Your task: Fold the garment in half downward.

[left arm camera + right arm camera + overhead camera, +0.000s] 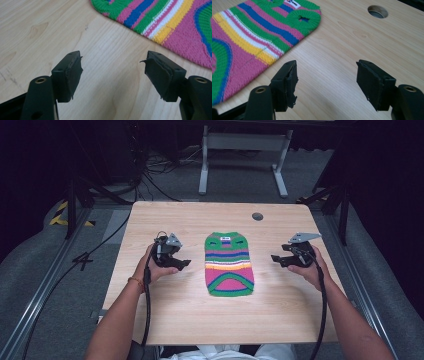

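Nearest the person, the left gripper (pixel 172 257) and right gripper (pixel 290 256) rest low on the wooden table (pixel 165 315), jaws apart and empty, each aimed inward as if ready to take an edge. Between them, near but untouched, a small striped knitted sweater (pixel 229 264) lies flat. Beyond it sits a cable hole (pixel 257 216).

A light wooden table (pixel 280 315) with rounded corners stands on a grey carpeted floor (pixel 35 255). Near the table's far edge, right of its middle, is a round cable hole (pixel 257 216). Beyond the table's far edge stands a white metal frame (pixel 243 142) on two legs. Black cables (pixel 155 170) lie loose on the floor beyond the table's far left corner. Left of the table is a patch of yellow-and-black tape (pixel 62 215).
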`<action>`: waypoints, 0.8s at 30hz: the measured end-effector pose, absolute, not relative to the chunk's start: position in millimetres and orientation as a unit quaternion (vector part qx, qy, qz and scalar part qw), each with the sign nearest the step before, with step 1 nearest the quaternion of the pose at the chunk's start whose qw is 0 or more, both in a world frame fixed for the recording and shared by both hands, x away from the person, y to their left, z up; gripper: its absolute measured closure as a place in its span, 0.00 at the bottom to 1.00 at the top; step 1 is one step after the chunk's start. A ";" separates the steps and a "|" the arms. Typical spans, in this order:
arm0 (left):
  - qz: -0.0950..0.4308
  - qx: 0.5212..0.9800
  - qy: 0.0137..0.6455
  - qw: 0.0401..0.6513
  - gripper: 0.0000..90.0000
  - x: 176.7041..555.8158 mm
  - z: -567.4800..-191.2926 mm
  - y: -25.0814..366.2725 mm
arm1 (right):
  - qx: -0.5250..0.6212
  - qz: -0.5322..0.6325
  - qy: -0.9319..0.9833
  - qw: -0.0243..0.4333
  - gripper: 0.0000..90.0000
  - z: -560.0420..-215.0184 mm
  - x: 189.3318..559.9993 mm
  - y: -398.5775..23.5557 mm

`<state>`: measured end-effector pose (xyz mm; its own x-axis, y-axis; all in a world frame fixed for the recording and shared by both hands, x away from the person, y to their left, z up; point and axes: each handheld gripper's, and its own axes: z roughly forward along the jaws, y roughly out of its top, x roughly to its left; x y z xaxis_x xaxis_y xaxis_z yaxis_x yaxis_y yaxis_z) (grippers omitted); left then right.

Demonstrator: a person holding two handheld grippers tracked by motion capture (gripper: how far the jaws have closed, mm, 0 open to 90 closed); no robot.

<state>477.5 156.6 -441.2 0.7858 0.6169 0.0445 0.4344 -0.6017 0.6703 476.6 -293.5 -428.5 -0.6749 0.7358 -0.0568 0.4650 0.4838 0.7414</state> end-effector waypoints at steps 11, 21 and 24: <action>0.140 0.883 0.300 0.332 0.36 505.4 -441.4 132.4 | 0.335 0.355 0.853 0.185 0.47 -425.7 509.2 -252.7; 0.141 0.865 0.339 0.343 0.38 533.5 -444.9 105.8 | 0.335 0.356 0.855 0.172 0.52 -424.1 540.0 -219.9; 0.148 0.865 0.350 0.327 0.41 543.0 -447.3 94.7 | 0.332 0.342 0.861 0.178 0.58 -428.5 547.0 -210.0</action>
